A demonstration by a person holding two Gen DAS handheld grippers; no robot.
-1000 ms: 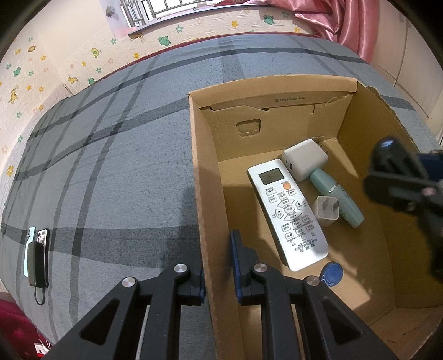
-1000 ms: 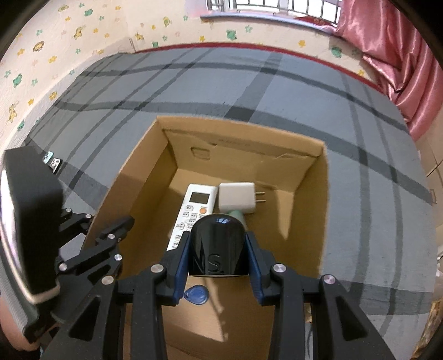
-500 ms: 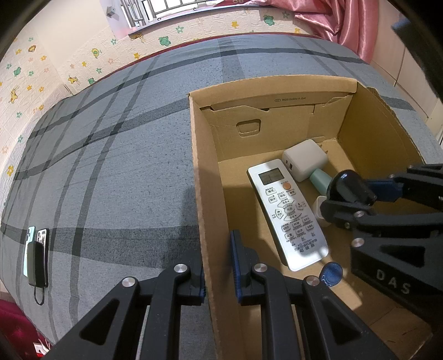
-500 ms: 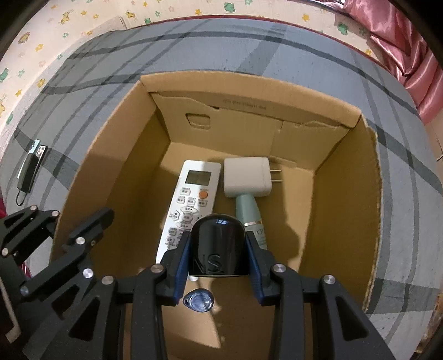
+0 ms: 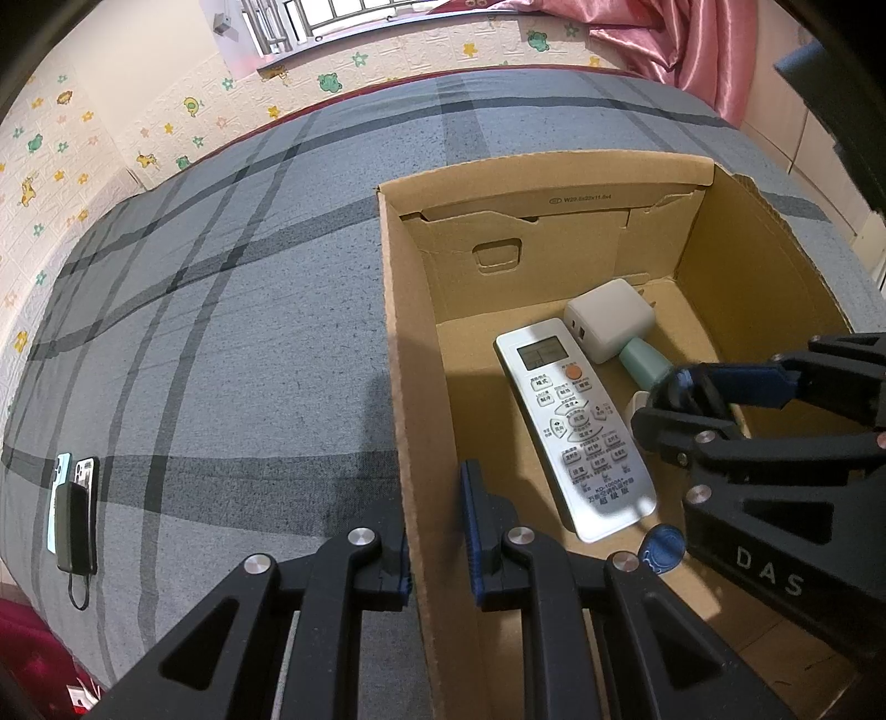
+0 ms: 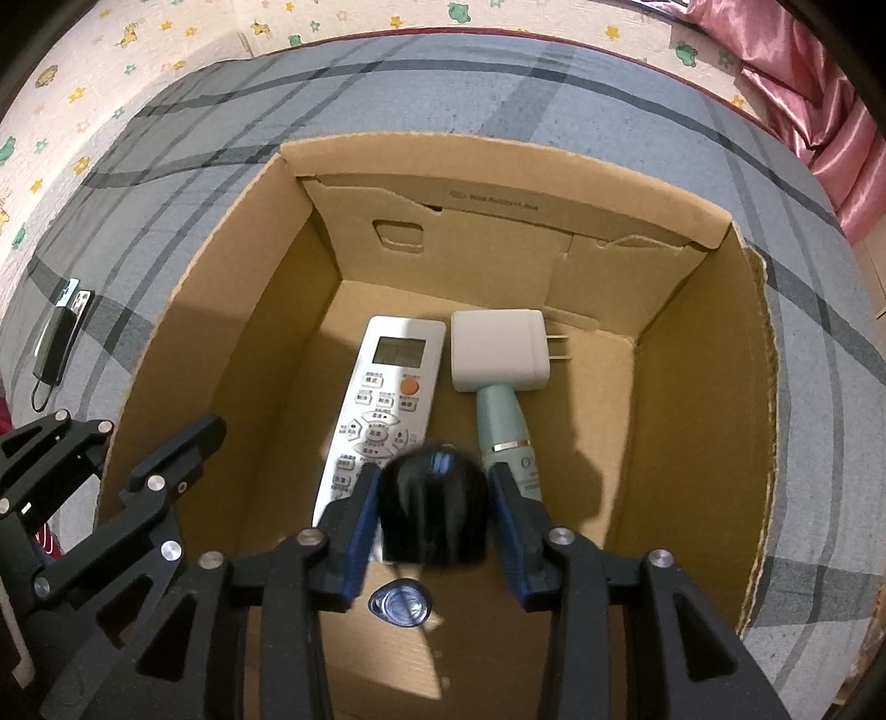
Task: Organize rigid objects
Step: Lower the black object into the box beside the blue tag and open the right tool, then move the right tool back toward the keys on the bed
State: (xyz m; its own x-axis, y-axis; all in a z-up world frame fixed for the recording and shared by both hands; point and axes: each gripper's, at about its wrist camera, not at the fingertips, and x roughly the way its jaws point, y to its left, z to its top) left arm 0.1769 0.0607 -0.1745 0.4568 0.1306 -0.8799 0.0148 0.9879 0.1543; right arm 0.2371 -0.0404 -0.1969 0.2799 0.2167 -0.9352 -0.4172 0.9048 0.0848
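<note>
An open cardboard box point(image 6: 714, 421) stands on the bed. On its floor lie a white remote point(image 6: 387, 387), a white charger point(image 6: 495, 357), a teal bottle point(image 6: 506, 429) and a blue tag point(image 6: 401, 602). My right gripper point(image 6: 434, 512) is inside the box, low over these things. A black rounded object point(image 6: 434, 512), blurred, sits between its fingers with gaps on both sides; the jaws have parted. My left gripper point(image 5: 434, 540) straddles the box's left wall point(image 5: 421, 443), its pads close on either side of the cardboard.
The box point(image 5: 554, 183) rests on a grey plaid bedspread point(image 5: 221, 332). Two phones and a black power bank point(image 5: 75, 515) lie at the bed's left edge. A patterned wall and pink curtain point(image 5: 675, 39) stand behind.
My right gripper has moved down into the box with the black object, and its jaws have opened off it. The left gripper has stayed on the box wall.
</note>
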